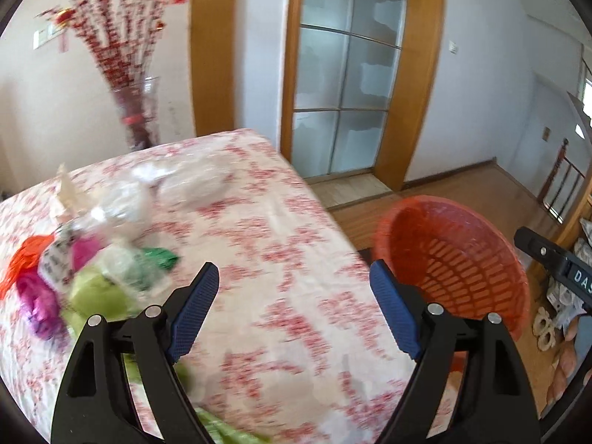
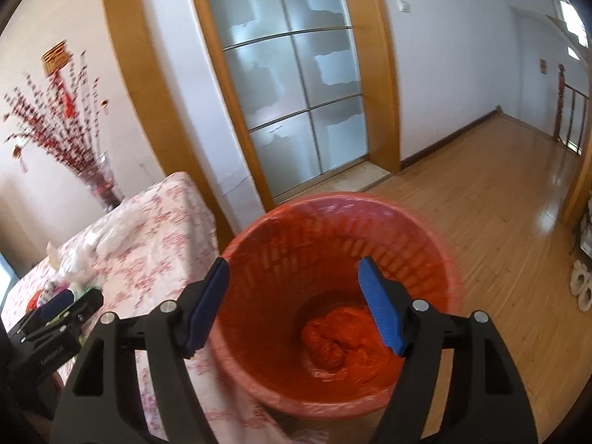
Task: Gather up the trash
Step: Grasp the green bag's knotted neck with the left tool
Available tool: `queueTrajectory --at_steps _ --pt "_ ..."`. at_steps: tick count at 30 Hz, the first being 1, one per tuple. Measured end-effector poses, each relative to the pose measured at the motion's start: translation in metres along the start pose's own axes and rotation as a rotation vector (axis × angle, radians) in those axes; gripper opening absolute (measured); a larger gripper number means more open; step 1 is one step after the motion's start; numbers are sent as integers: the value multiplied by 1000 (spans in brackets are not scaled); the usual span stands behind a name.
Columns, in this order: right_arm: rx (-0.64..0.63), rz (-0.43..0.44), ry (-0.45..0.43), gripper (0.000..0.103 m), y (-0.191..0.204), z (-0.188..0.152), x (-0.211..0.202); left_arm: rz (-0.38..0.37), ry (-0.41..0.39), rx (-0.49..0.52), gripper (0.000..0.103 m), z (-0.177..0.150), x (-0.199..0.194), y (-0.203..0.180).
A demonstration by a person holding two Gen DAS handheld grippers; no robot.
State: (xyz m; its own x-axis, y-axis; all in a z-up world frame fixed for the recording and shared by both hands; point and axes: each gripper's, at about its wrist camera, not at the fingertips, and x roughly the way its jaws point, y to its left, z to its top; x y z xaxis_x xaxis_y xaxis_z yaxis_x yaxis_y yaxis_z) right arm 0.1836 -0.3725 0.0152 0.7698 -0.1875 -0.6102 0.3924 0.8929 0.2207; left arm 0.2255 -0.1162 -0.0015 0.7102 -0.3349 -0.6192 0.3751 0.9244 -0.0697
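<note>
Right gripper [image 2: 292,305], jaws apart, hangs over red bin [image 2: 436,259] holding seemingly crumpled trash [image 2: 340,347].

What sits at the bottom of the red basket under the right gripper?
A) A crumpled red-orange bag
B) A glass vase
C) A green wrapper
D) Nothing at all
A: the right wrist view looks down into the red basket, where a crumpled red-orange bag lies on its bottom.
</note>
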Motion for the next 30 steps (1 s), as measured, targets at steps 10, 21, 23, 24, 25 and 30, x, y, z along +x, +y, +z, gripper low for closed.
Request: queueTrajectory --at_steps 10,21,23,24,25,30 --pt "-104 82 35 71 59 -18 4 100 -32 -86 82 -13 -24 62" --pt "-161 137 88 71 95 -37 10 207 15 -145 82 -52 -35 93" --pt "-165 140 95 71 97 -39 11 199 40 -167 80 -59 -31 92" --pt "-166 141 97 71 98 -40 11 198 48 -173 79 -62 -30 90" --pt "-167 141 99 71 98 -41 11 198 57 -179 78 -65 -28 89" --pt "-167 140 107 71 97 -44 9 208 116 -200 63 -73 -10 79"
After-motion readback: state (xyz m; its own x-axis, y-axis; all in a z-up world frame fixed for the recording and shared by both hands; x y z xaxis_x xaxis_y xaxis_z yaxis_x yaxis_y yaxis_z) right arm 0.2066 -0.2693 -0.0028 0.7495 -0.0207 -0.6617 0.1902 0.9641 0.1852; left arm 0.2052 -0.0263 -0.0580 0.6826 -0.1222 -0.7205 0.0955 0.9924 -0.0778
